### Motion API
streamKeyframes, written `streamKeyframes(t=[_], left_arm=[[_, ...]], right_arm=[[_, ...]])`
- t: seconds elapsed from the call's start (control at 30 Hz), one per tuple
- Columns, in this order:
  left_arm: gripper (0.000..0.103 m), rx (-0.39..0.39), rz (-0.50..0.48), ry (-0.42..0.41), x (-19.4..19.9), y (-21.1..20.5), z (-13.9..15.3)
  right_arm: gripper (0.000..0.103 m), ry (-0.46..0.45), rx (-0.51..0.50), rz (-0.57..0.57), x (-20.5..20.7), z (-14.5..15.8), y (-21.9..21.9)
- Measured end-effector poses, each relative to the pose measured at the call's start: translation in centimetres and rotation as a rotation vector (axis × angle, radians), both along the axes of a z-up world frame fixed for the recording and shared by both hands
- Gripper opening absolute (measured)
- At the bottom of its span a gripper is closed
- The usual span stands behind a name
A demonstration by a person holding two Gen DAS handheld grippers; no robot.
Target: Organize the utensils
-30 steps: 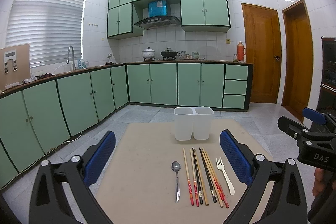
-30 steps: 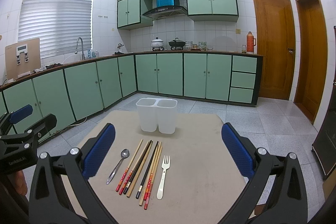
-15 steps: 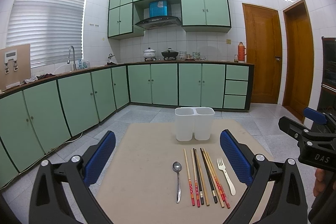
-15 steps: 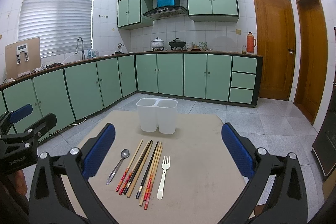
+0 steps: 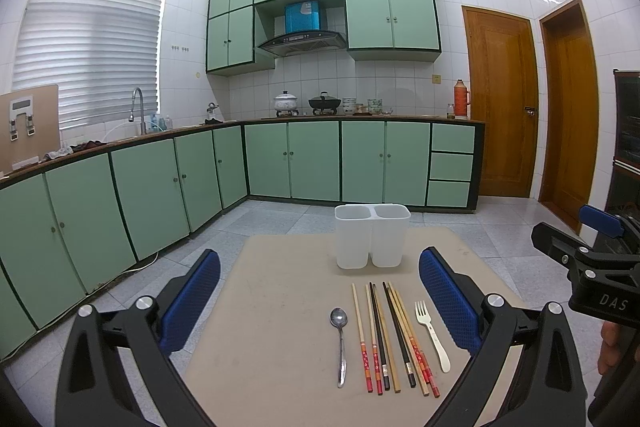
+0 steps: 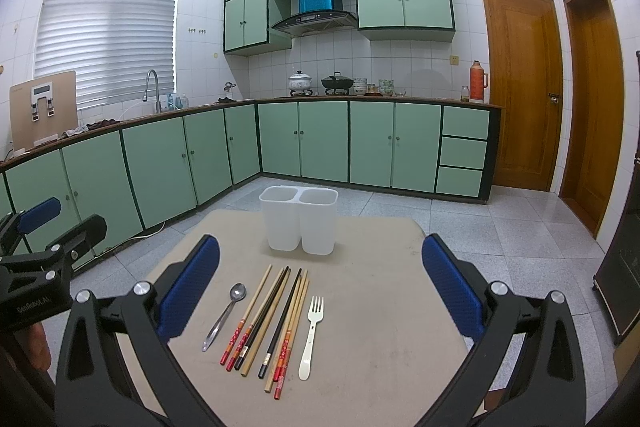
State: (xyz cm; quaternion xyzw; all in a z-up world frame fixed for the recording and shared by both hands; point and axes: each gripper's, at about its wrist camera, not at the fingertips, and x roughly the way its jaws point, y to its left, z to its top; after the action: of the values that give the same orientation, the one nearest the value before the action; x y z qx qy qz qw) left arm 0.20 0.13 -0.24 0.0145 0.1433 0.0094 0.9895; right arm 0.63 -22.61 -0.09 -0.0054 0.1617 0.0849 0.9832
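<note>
Utensils lie in one row on the near half of the desk (image 5: 280,307): one metal spoon (image 5: 340,341), one cream fork (image 5: 432,335), and between them a bundle of chopsticks (image 5: 390,337). About eight sticks are visible; the exact count cannot be told where they overlap. Behind the row, apart from it, stands one white two-compartment holder (image 5: 372,237); both compartments look empty.

Desk surface: beige, with rounded corners. Beyond it: grey tiled floor (image 6: 500,227), green cabinets (image 6: 320,143), two wooden doors (image 6: 520,87).

Left tongs (image 5: 320,301): spread wide, holding nothing, raised above the desk. Right tongs (image 6: 320,293): spread wide, holding nothing, touching no utensil.
</note>
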Motion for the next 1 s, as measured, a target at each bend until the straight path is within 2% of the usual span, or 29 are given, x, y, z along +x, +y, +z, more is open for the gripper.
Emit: streamKeyframes(t=[0.8, 1.0], left_arm=[[0.097, 0.0, 0.003, 0.007, -0.3, 1.2, 0.0], [0.097, 0.003, 0.005, 0.032, 0.9, 1.8, -0.5]], right_arm=[[0.098, 0.011, -0.002, -0.005, 0.4, -0.4, -0.8], [0.098, 0.034, -0.003, -0.011, 0.8, -1.0, -1.0]])
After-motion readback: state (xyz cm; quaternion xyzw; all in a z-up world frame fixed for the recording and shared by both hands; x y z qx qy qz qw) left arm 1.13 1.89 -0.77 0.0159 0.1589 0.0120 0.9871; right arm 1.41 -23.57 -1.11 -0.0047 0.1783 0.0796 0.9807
